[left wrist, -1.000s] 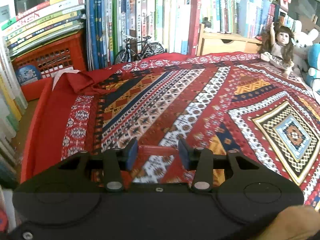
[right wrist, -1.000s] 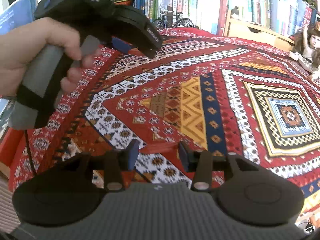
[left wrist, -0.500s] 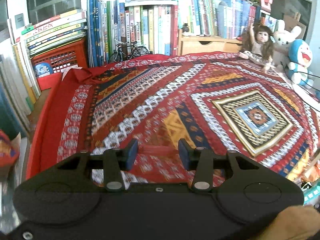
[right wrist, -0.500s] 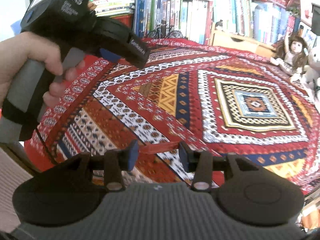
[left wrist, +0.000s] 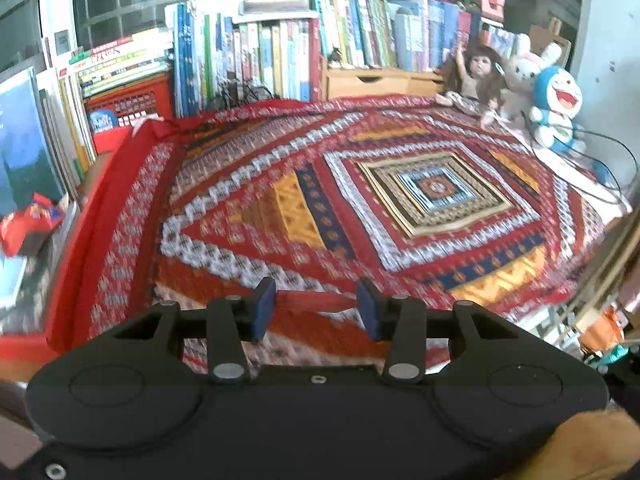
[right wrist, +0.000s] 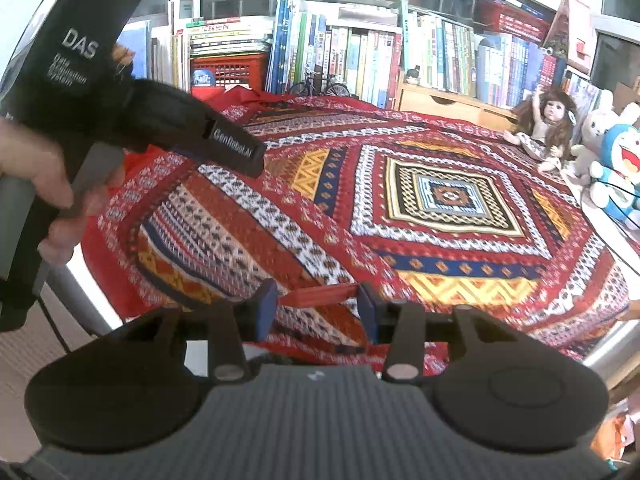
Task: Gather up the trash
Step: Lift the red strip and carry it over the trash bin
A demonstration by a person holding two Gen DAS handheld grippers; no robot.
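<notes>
My left gripper (left wrist: 316, 308) is shut on a thin flat red strip (left wrist: 314, 300) that spans its two blue pads. My right gripper (right wrist: 318, 306) grips a similar red strip (right wrist: 316, 295) between its pads, a little tilted. Both hang above the near edge of a table under a red patterned cloth (left wrist: 400, 220). The right wrist view shows the left gripper (right wrist: 244, 158) from the side at upper left, with a hand (right wrist: 36, 168) on its grip. A crumpled red packet (left wrist: 30, 224) lies off the table's left side, by the books.
Rows of books (left wrist: 280, 52), a red crate (left wrist: 128, 100), a model bicycle (right wrist: 320, 84) and a wooden drawer box (left wrist: 376, 82) line the far edge. A doll (left wrist: 476, 76), a white rabbit (left wrist: 524, 76) and a blue plush (left wrist: 556, 108) sit far right beside a black cable (left wrist: 600, 192).
Both grippers have drawn back and risen from the cloth, so more of the table and its near edge shows. The red strips stay between the pads.
</notes>
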